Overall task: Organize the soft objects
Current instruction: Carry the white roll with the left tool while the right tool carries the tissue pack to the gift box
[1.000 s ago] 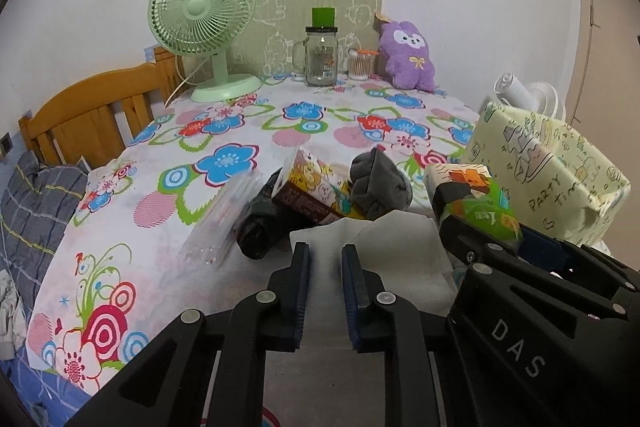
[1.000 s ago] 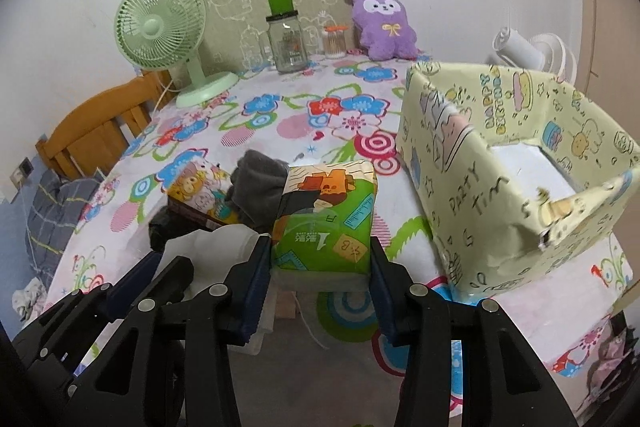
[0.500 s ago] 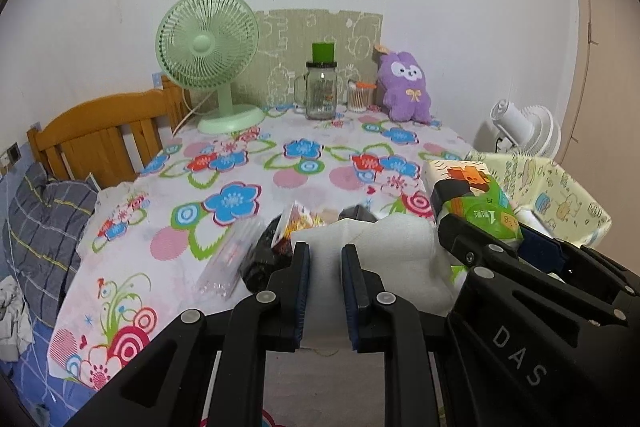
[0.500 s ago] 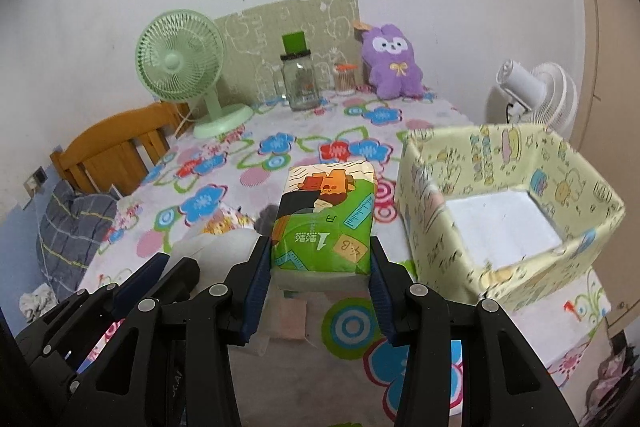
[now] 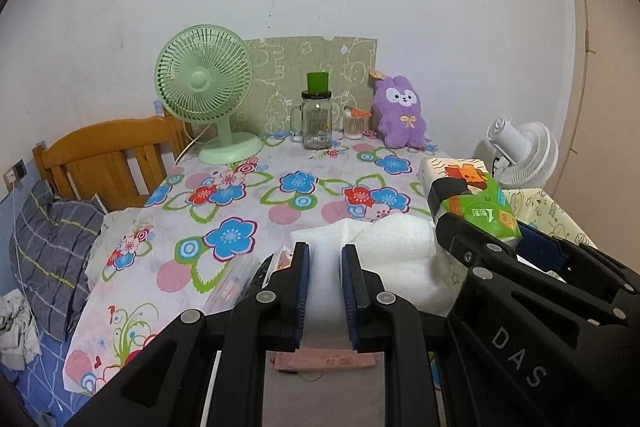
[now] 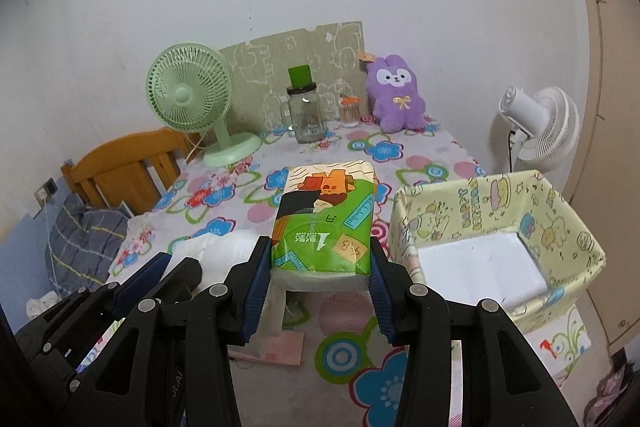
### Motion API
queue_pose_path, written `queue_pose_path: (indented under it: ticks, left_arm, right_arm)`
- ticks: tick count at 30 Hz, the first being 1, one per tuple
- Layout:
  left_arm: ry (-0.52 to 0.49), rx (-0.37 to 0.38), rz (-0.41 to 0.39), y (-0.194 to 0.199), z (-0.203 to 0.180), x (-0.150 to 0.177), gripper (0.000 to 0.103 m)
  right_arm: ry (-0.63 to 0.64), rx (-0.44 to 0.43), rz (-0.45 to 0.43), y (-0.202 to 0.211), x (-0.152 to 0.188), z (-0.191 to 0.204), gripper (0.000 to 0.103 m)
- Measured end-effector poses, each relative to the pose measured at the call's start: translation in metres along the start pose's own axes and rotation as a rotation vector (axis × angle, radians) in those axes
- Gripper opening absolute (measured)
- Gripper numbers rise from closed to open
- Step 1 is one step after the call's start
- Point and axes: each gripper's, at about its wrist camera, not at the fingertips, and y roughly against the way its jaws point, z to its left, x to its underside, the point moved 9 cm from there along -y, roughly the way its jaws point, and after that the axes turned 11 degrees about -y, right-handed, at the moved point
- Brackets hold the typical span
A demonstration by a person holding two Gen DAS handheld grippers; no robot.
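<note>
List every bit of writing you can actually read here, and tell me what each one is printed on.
"DAS": white letters on the right gripper's black body, seen from the left wrist view.
"1": large white digit, upside down, on the green tissue pack; the characters beside it are too small to read.
Yellow box: coloured lettering along the inner wall, too warped to read.
Glass jar: label blurred.

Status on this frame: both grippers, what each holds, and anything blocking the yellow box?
Left gripper shut on white cloth. Right gripper shut on green tissue pack, held above the tablecloth. Yellow box at right, open top, nothing blocking it.
</note>
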Motion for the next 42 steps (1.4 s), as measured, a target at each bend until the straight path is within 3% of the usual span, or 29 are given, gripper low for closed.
queue_pose_path:
  ticks: [22,42]
  left_arm:
    - [-0.022,0.038,-0.02,-0.019,-0.058,-0.031,0.014]
    - [-0.091,0.137,-0.032,-0.044,-0.125,-0.051,0.014]
  right_arm:
    - [-0.012,0.016,-0.035,-0.002,-0.035,-0.057,0.049]
    - [-0.023,0.112,-0.066,-0.004,-0.054,-0.122,0.049]
